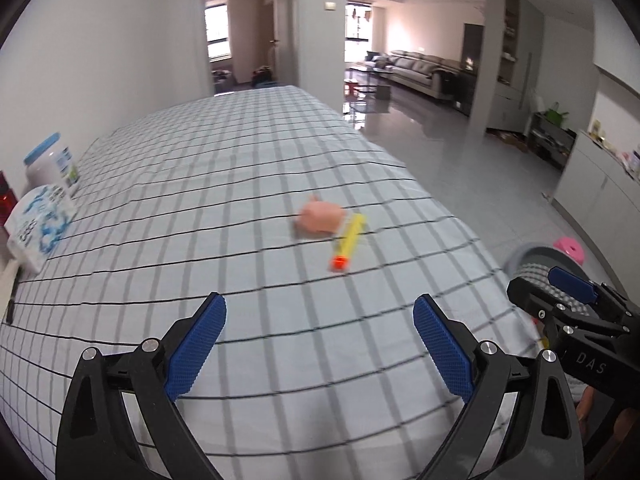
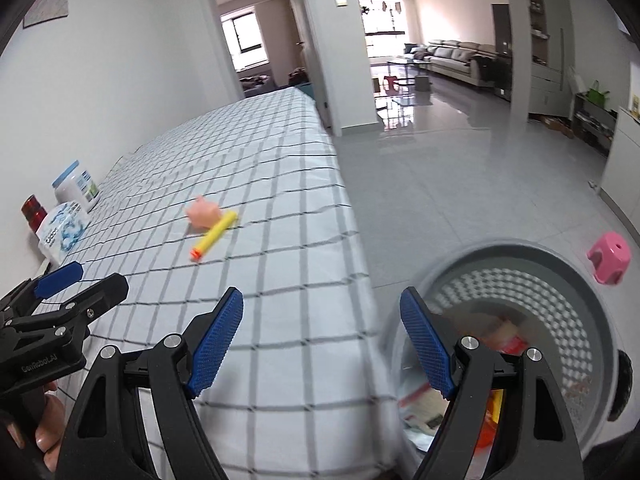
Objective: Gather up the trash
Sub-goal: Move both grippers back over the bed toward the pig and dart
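L wrist view: left gripper [image 1: 320, 344] jaws wide apart, empty, over checked cloth [image 1: 240, 184]; pink wad [image 1: 320, 220] & yellow dart [image 1: 348, 242] ahead of jaws. R wrist view: right gripper [image 2: 322, 340] jaws apart, empty; grey bin [image 2: 560, 304] behind right jaw, contents blurry, maybe wrappers.

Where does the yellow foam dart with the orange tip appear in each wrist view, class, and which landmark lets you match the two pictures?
Left wrist view: yellow foam dart lies right of centre on the checked tablecloth.
Right wrist view: the dart lies left of centre, on the same cloth.
Shared landmark: the pink toy touching the dart's plain end.
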A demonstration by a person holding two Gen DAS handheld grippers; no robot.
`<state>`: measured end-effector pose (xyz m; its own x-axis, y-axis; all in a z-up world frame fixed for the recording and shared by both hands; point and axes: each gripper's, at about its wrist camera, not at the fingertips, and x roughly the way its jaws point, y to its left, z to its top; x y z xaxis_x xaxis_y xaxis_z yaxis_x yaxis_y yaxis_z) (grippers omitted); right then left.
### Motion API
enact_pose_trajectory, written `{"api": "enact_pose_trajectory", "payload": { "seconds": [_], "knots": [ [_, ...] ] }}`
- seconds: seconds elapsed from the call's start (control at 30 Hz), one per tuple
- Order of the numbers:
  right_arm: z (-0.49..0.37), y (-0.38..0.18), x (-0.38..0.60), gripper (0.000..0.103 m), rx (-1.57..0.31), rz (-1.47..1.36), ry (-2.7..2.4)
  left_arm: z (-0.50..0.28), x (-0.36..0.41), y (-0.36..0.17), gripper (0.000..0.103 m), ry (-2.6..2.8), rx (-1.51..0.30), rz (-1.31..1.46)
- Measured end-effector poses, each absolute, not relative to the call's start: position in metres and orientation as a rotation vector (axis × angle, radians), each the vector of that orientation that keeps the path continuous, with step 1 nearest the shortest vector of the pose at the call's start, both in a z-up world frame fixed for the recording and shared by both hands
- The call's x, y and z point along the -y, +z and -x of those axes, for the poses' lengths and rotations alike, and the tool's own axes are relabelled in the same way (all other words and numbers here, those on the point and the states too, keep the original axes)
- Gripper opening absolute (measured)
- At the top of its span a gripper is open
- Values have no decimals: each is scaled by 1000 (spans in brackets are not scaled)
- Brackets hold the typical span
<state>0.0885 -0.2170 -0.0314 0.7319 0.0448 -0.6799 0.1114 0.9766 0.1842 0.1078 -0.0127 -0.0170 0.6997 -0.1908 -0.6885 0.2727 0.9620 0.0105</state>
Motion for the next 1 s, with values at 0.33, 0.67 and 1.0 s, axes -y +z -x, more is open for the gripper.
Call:
{"api": "enact_pose_trajectory", "payload": {
  "seconds": [0.33,0.67,1.0],
  "knots": [
    [-140,-27,163,77,-781,-166,35,-134,-33,-10,93,-194,-744,-101],
    [-178,-34,128,77,-817,-133,39,-159,-66,-25,93,-136,-759,-79],
    [-209,-53,121,77,-902,-130,-18,-168,-78,-38,93,-129,-769,-69]
  ]
}}
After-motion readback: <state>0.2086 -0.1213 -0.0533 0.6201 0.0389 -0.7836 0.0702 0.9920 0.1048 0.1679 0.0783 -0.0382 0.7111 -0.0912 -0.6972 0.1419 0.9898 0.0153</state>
